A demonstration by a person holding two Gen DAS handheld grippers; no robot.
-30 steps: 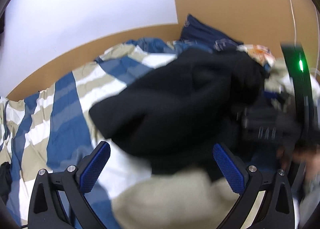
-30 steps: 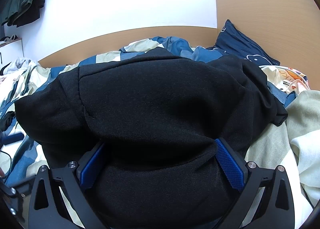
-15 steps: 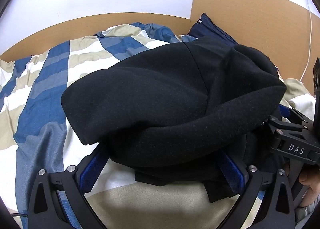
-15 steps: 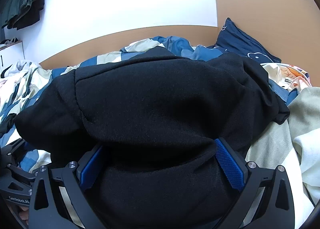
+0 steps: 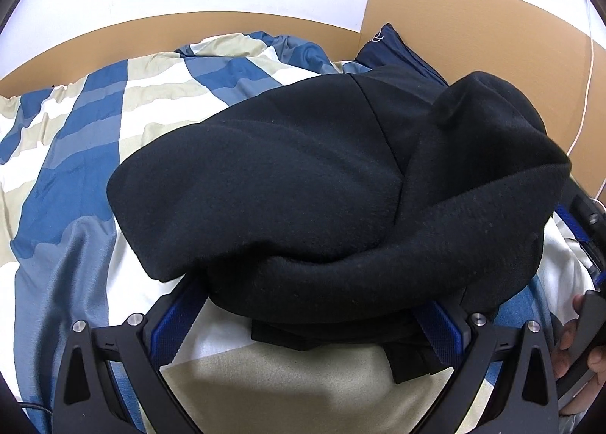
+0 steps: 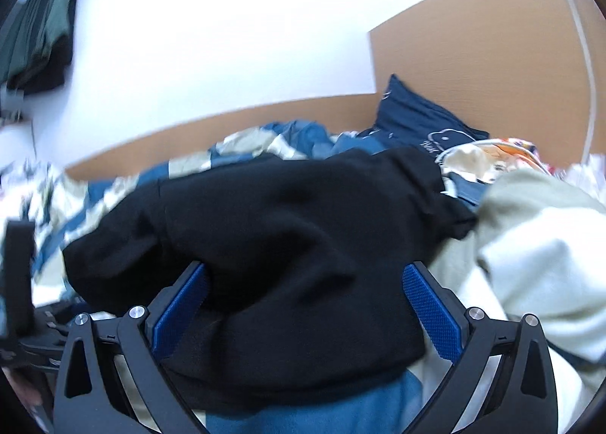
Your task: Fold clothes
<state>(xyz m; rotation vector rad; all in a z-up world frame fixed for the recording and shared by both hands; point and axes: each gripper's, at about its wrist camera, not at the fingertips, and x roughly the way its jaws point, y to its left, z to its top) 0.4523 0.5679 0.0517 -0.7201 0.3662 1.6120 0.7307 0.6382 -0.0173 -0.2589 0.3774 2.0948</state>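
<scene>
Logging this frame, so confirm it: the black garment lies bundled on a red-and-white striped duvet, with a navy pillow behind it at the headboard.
Wrong colour only. The left wrist view shows the duvet striped blue, beige and white, not red-and-white. The black garment does lie bundled on it, navy pillow behind at the headboard.

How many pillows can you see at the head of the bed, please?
1: a dark blue pillow leaning in the headboard corner, behind the black garment. Others may be hidden.
</scene>
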